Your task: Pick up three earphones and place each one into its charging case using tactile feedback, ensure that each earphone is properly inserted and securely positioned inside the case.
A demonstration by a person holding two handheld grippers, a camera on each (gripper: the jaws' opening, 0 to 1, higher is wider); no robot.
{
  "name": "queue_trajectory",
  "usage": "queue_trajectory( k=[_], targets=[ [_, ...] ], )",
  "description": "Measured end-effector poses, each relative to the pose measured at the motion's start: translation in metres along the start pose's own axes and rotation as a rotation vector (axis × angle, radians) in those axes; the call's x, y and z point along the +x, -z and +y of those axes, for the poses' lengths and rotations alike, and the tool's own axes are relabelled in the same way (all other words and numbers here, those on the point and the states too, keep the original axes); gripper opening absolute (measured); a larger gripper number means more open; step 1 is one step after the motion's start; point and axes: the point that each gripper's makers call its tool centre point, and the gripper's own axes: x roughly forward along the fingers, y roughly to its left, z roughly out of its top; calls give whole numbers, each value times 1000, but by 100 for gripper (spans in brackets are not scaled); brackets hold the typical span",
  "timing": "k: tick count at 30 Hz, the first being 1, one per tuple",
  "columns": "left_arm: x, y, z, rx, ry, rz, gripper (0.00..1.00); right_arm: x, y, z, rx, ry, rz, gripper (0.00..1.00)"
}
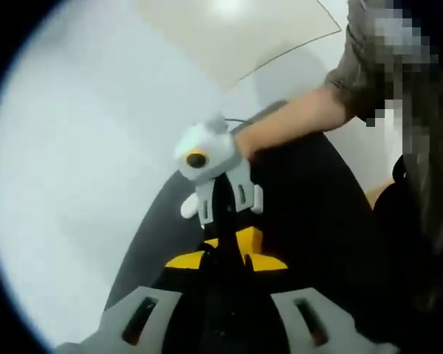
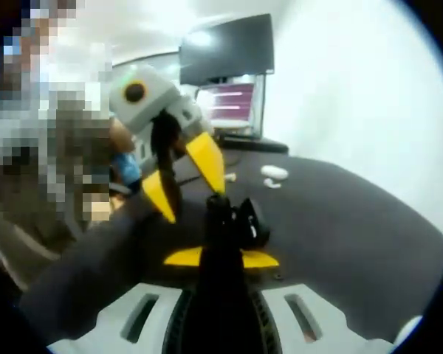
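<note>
Left gripper view: left gripper (image 1: 227, 254), yellow-tipped jaws pressed together over matte black mat (image 1: 310, 214); hold unclear. Right gripper view: right gripper (image 2: 223, 221), jaws closed beside glossy black charging case (image 2: 252, 221); white rounded earphones (image 2: 273, 172) lie farther back.

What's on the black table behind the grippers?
In the right gripper view, small white earphones lie on the black table, with a monitor beyond. Whatever sits behind the left gripper is covered.

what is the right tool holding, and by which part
The right tool looks shut on a small black object, perhaps a charging case, gripped at its edge; uncertain.
</note>
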Motion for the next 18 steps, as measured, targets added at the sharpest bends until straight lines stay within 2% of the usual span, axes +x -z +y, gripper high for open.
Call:
queue_trajectory(
  k=[6,8,10,12,15,18],
  targets=[
    [2,-1,-2,25,15,30,19,0,0,-1,1,-1,0,19],
    [1,1,1,27,9,65,18,0,0,0,1,-1,0,19],
    [-2,7,4,70,9,110,18,0,0,-1,0,0,0,19],
    [1,7,2,80,18,100,20,0,0,-1,1,-1,0,19],
    [5,4,1,24,30,70,23,0,0,-1,-1,0,0,19],
    [8,3,1,7,30,58,23,0,0,-2,0,1,-1,19]
  ],
)
